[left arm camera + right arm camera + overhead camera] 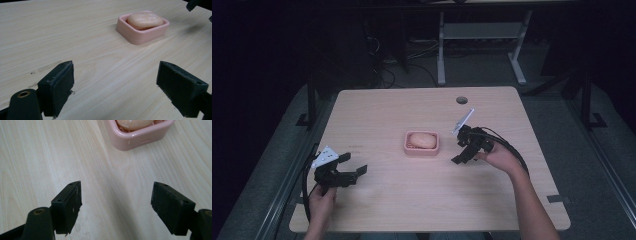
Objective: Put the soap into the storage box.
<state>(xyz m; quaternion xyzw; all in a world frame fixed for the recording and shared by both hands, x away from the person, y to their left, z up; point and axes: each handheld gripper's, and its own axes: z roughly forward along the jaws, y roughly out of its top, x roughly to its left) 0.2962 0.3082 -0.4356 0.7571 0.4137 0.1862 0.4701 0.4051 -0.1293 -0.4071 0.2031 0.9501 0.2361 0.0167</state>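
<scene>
From above, a pale wooden table point(387, 210) sits lit in a dark room, grey floor around it, a white desk frame point(442, 50) and loose cables point(384, 75) behind, and a round grommet hole point(462, 100) near the far edge. Dead centre is the pink soap dish point(422, 144) with a peach soap bar point(422, 140) lying in it. The left gripper point(354, 165) hangs over the near-left part of the table, well apart from the dish; the right gripper point(467, 155) is near the dish's right side, not touching. Along the left gripper's own jaws, wide open and holding nothing, there's bare wood grain with a faint scuff mark point(48, 66), the dish up ahead to the right. Over on the right gripper view, the jaws are spread wide and empty too, and the dish sits near the top edge.
</scene>
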